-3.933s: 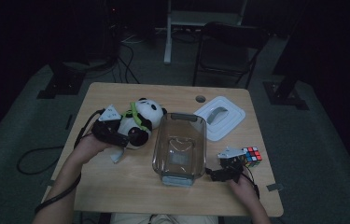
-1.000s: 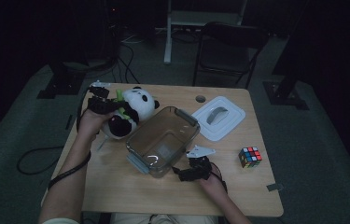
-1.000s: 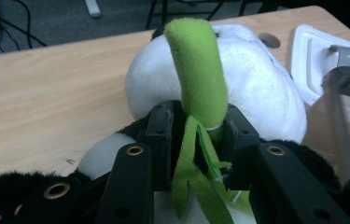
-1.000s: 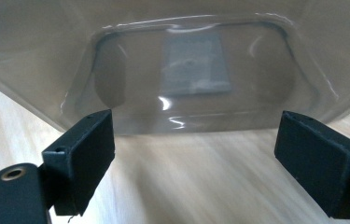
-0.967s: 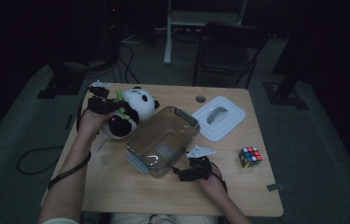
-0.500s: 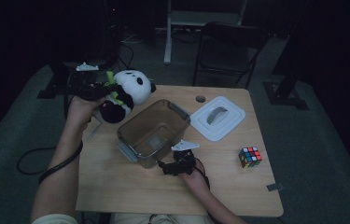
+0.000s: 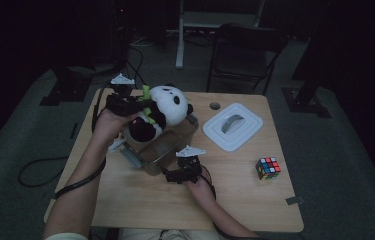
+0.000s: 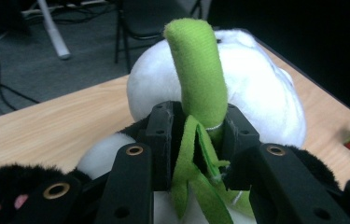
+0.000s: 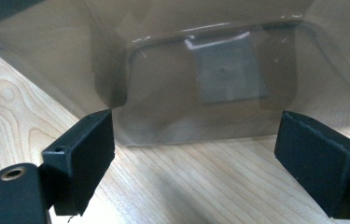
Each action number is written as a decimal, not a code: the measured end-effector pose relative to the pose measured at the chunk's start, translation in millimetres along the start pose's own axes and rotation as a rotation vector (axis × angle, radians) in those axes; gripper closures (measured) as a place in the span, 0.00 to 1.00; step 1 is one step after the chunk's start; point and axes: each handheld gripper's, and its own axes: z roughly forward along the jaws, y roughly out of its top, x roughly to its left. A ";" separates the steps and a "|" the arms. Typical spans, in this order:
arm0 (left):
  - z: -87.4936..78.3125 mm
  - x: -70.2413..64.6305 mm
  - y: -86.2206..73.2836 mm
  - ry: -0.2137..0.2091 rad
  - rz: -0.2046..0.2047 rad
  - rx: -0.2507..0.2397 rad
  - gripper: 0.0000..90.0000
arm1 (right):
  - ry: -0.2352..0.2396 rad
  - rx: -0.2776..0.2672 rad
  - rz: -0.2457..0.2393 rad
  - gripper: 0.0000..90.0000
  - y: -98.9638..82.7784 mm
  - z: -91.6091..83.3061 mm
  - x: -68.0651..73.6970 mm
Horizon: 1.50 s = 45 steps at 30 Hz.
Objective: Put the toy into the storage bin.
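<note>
A white lid (image 7: 233, 126) lies flat on the surface (image 7: 140, 200). A colour cube (image 7: 268, 167) sits near the lid, toward the surface's front right corner.

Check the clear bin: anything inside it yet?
The panda plush hangs over the clear bin, held by the left claw clamped on its green stalk. Through the bin's wall in the right claw view, only bare floor shows; the plush hides the far half.
</note>
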 end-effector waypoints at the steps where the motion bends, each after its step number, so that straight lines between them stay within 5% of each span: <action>1: 5.2 -5.4 -1.8 -0.010 0.012 0.014 0.78 | 0.004 0.002 -0.003 0.13 -0.3 0.0 -0.6; 9: 24.4 -18.3 -11.8 -0.036 0.032 0.069 0.78 | 0.012 0.000 0.022 0.13 -3.5 -2.9 -6.7; 23: 34.1 -18.8 -31.5 -0.049 0.093 0.158 0.77 | 0.029 0.011 0.034 0.13 -7.3 -4.3 -11.6; 45: 62.9 -4.8 -59.4 -0.107 0.088 0.282 0.76 | 0.036 0.013 0.045 0.13 -6.2 -8.6 -18.3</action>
